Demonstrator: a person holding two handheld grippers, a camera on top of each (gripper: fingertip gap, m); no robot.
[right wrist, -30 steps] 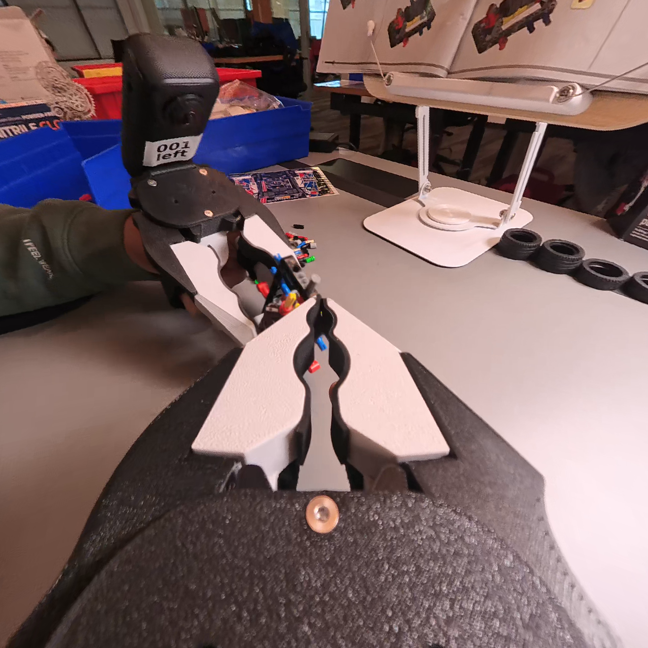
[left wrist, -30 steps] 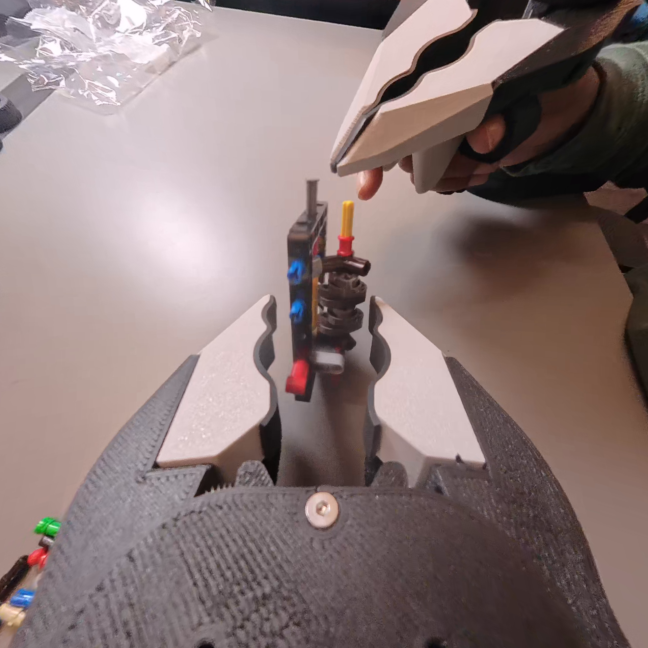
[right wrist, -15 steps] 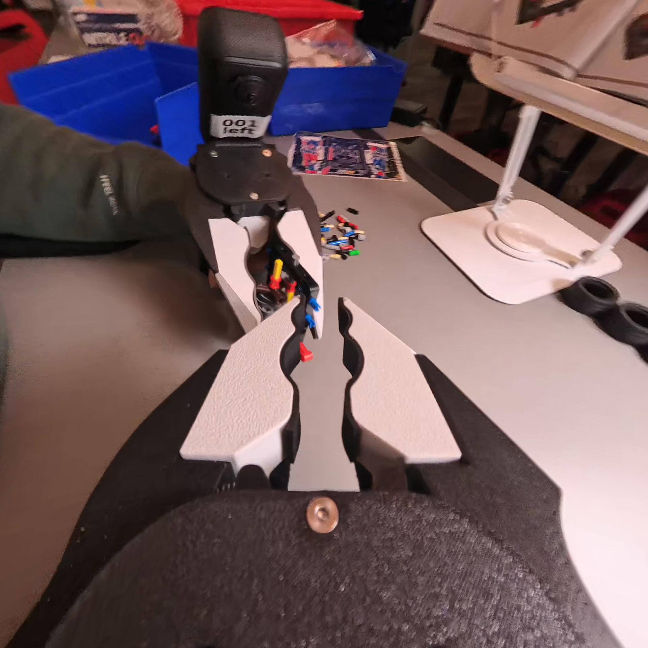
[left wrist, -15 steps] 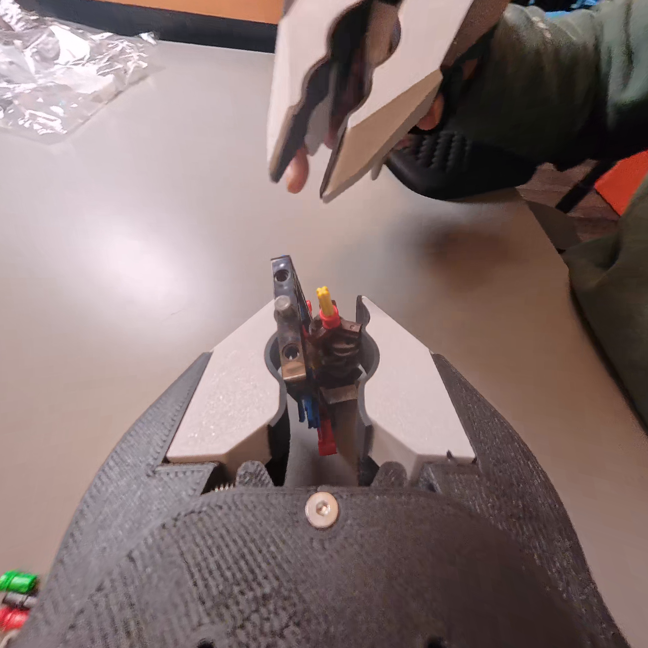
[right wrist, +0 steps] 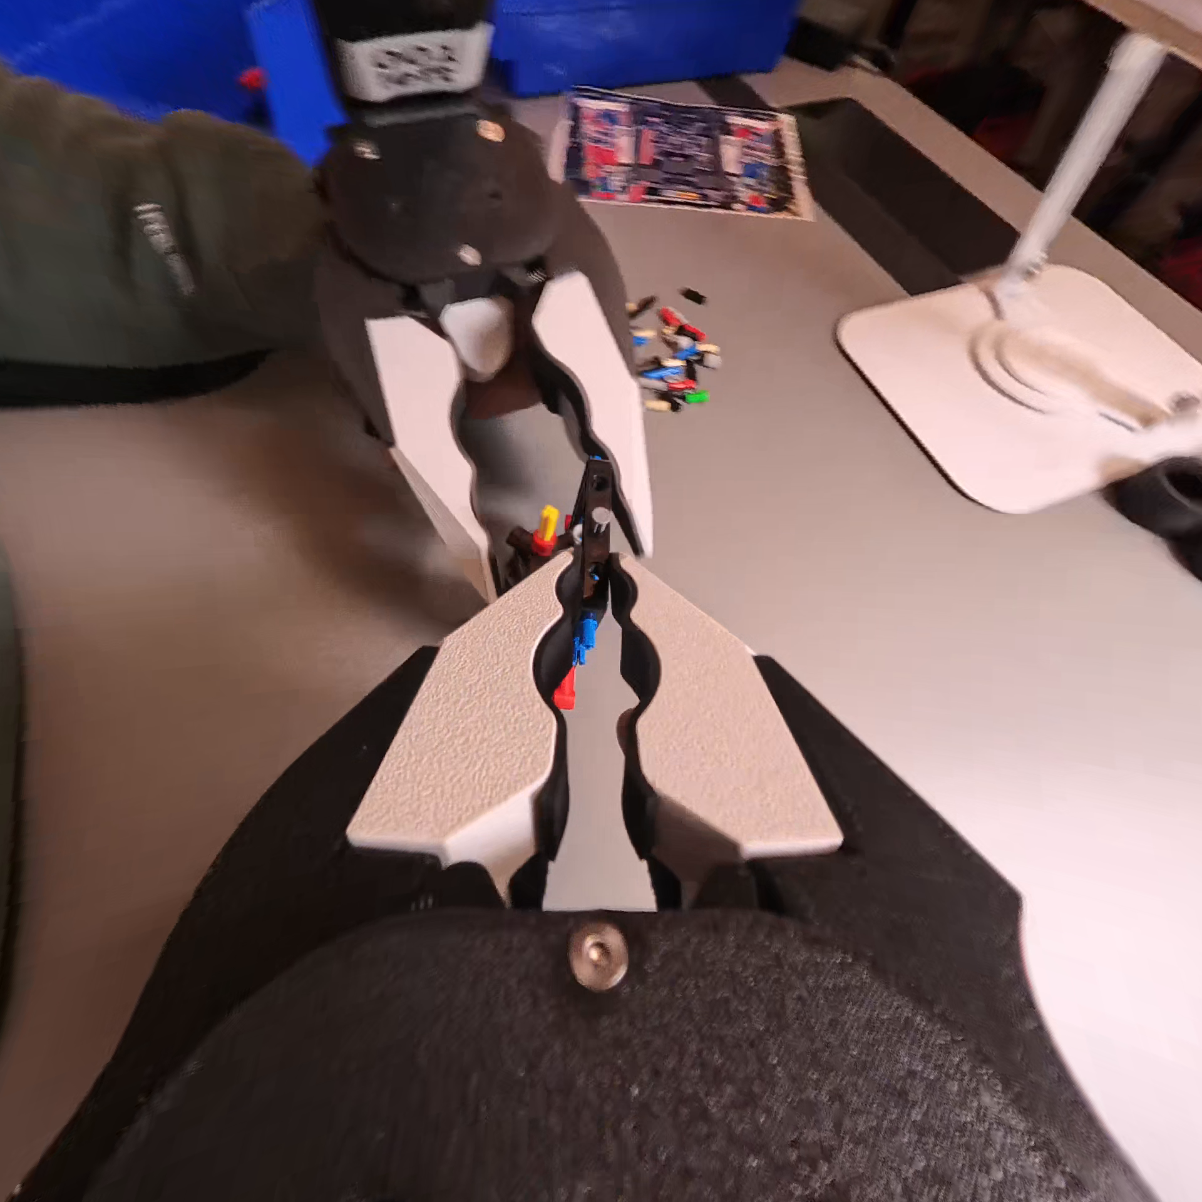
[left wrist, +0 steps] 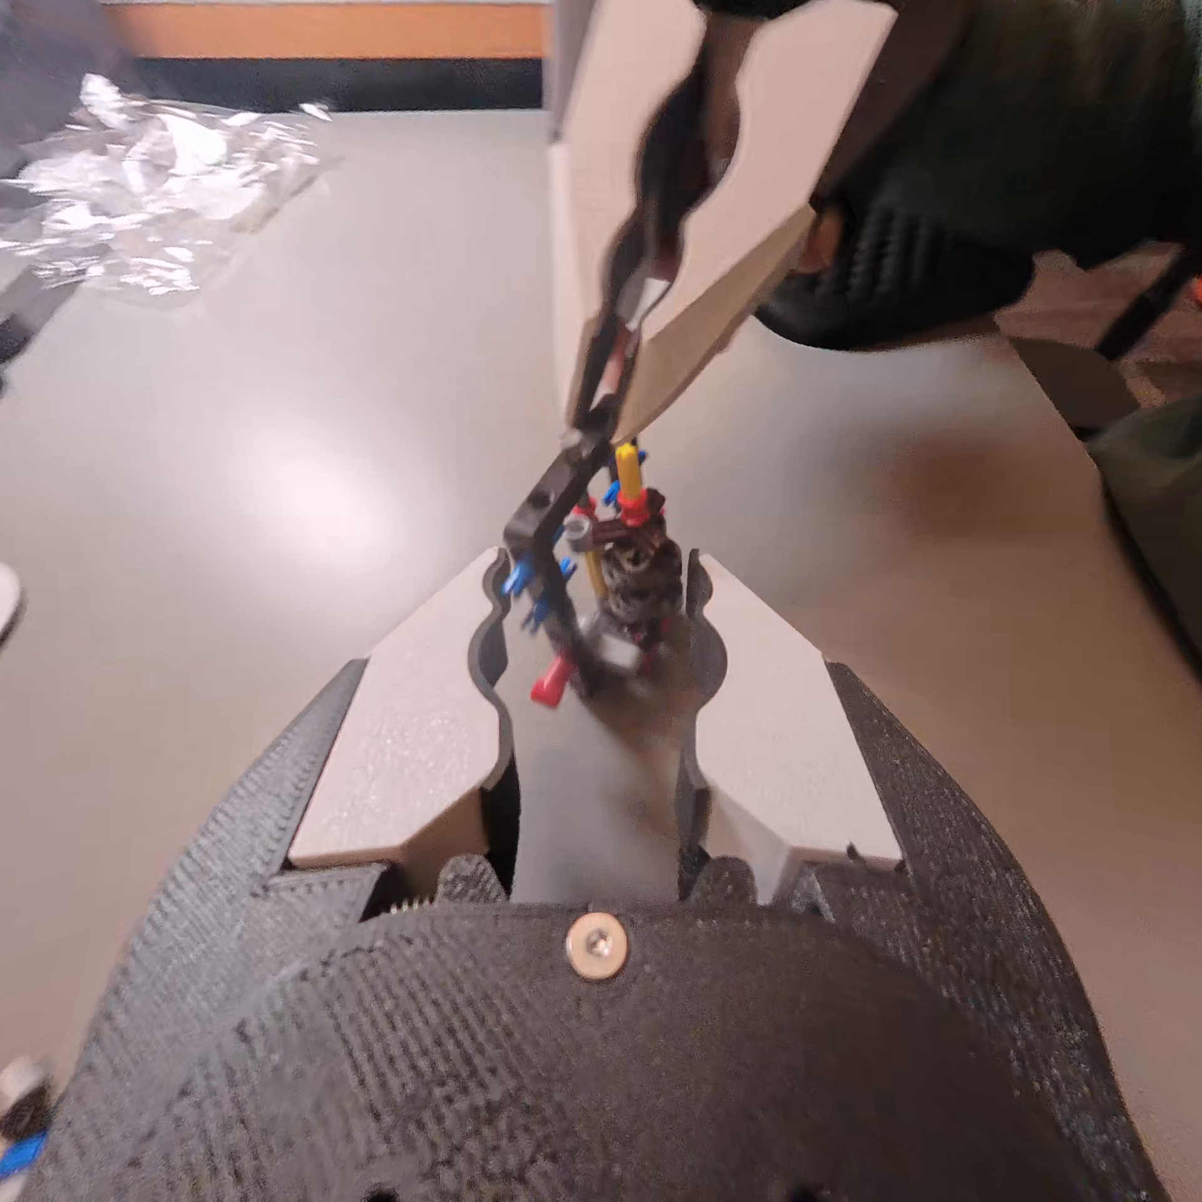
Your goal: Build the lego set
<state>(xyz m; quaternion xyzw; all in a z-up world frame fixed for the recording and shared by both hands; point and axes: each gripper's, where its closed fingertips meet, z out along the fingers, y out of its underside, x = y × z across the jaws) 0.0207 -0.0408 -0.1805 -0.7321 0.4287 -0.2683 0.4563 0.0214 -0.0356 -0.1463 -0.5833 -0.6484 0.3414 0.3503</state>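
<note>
Behind — blue bins (right wrist: 637, 39), contents unclear

The lego assembly (left wrist: 588, 585) stands on the worktop (left wrist: 260, 455) between the fingers of the left tool (left wrist: 595, 572). The right tool (left wrist: 601, 416) meets its top from twelve o'clock. In the right wrist view, loose lego pieces (right wrist: 673, 354) lie at one o'clock of the assembly, a printed sheet (right wrist: 683, 156) beyond them, a stand base (right wrist: 1015, 390) at two o'clock. Plastic wrapping (left wrist: 156, 195) lies at ten o'clock in the left wrist view.
</note>
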